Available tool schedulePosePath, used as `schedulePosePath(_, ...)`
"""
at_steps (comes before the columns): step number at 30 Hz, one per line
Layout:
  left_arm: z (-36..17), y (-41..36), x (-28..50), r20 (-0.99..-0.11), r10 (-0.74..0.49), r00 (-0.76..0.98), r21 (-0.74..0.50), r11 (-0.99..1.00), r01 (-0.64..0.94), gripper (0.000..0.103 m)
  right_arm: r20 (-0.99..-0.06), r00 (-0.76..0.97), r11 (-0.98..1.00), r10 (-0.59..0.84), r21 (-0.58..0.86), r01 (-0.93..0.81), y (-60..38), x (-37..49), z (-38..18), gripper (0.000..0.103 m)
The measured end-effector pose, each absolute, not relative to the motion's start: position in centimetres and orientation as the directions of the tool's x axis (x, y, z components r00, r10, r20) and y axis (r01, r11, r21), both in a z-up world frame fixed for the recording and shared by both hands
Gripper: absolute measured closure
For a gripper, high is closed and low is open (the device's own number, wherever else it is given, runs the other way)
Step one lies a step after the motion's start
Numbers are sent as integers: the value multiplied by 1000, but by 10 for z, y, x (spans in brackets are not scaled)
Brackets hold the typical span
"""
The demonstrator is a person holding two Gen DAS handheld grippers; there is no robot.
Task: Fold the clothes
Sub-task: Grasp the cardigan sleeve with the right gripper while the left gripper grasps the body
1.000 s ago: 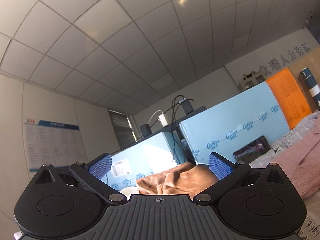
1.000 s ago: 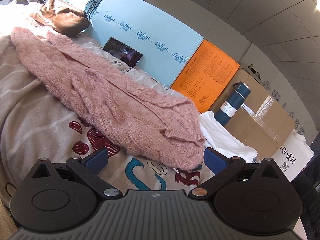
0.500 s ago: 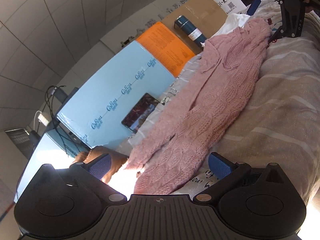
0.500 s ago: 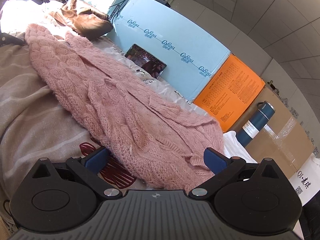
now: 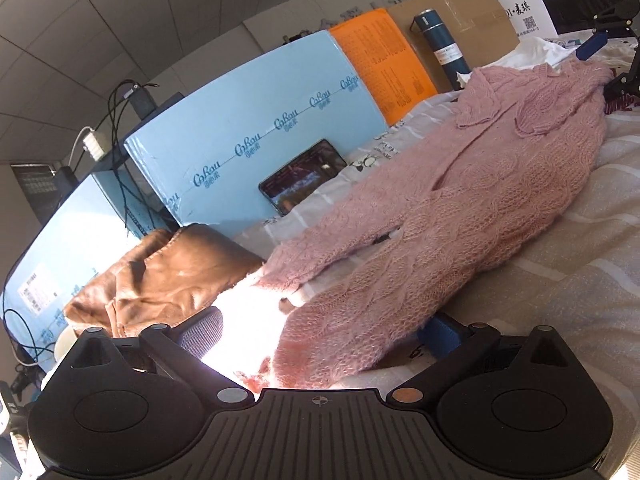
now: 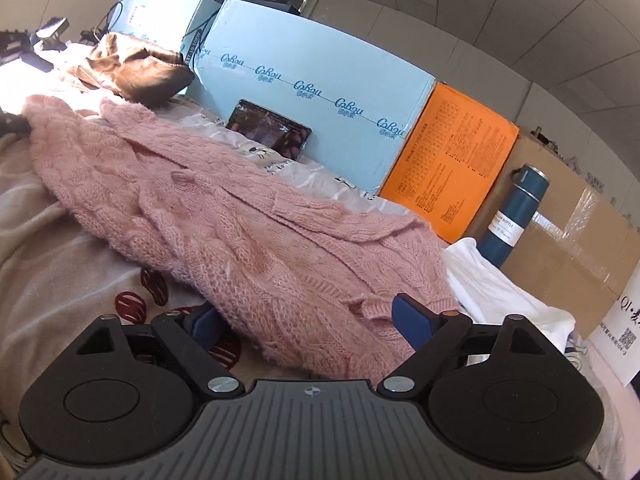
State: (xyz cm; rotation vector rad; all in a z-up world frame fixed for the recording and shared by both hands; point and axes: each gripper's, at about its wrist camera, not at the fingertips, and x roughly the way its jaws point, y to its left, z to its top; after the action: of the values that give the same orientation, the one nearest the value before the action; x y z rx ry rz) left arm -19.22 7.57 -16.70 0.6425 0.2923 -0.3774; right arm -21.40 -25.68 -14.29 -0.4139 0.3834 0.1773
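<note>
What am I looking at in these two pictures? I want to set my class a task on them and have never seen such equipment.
A person holds a two-fingered grasping tool in each hand, and a camera on each looks forward along its fingers. One picture comes from the left tool, the other from the right tool. Both are open and hold nothing yet, each straddling one end of a pink sweater spread on a bedsheet. Behind stand a blue box, an orange box, a phone, a bottle, plus brown clothing and a white garment.
</note>
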Motion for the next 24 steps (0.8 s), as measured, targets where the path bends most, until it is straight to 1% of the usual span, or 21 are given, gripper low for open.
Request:
schedulePosePath(1, -167, 75, -192, -381, -270, 884, 516, 732, 446, 7, -398, 910, 913, 115, -318, -255, -261, -212, -142, 32)
schedulePosePath(2, -167, 74, -191, -387, -289, 876, 507, 726, 464, 13, -399, 906, 924, 140, -277, -265, -264, -210, -140, 36)
schedulePosePath(3, -167, 73, -189, -394, -307, 866, 495, 723, 481, 25, -398, 902, 932, 165, -237, -275, -268, -207, -139, 44)
schedulePosePath(4, -167, 73, -188, -403, -325, 856, 477, 723, 500, 35, -396, 898, 938, 190, -196, -285, -272, -205, -138, 54)
schedulePosePath(5, -167, 73, -186, -411, -338, 847, 462, 723, 513, 59, -393, 894, 943, 215, -154, -295, -276, -203, -137, 59)
schedulePosePath(6, -166, 74, -183, -424, -354, 834, 441, 723, 532, 74, -389, 889, 946, 240, -113, -304, -280, -200, -135, 68)
schedulePosePath(7, -165, 75, -181, -426, -372, 825, 422, 725, 545, 78, -384, 885, 947, 264, -71, -314, -284, -198, -134, 76)
schedulePosePath(9, -161, 77, -177, -417, -411, 811, 384, 729, 567, 81, -370, 875, 943, 312, 13, -332, -291, -194, -132, 81)
schedulePosePath(11, -155, 80, -171, -401, -448, 800, 339, 738, 583, 84, -353, 864, 933, 359, 96, -348, -299, -189, -129, 82)
schedulePosePath(13, -148, 84, -163, -387, -473, 791, 288, 753, 591, 84, -333, 853, 915, 401, 178, -361, -307, -184, -126, 82)
schedulePosePath(15, -142, 91, -149, -371, -501, 782, 201, 779, 594, 84, -349, 851, 914, 393, 250, -320, -315, -169, -123, 82)
schedulePosePath(19, -131, 107, -121, -329, -553, 765, 13, 808, 590, 83, -336, 864, 911, 374, 310, -274, -318, -148, -109, 83)
schedulePosePath(21, -131, 112, -102, -344, -559, 754, -90, 819, 566, 83, -343, 865, 905, 365, 351, -243, -318, -131, -102, 83)
schedulePosePath(24, -136, 116, -78, -370, -553, 746, -198, 832, 519, 83, -389, 861, 907, 328, 383, -172, -315, -103, -97, 83)
